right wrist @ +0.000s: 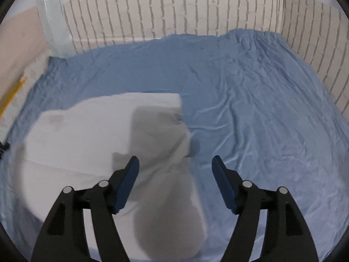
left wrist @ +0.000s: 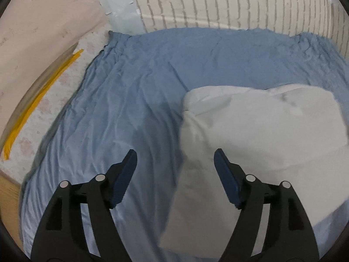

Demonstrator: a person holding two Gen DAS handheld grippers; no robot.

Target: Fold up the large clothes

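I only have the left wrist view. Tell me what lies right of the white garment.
Observer: Bare blue sheet runs right of the white garment to a brick wall.
Operator: Report the right gripper.
Observer: The right gripper is open, holding nothing, over the garment's right edge.
Operator: Describe that edge.
Observer: It narrows toward the camera, shaded by a dark shadow.
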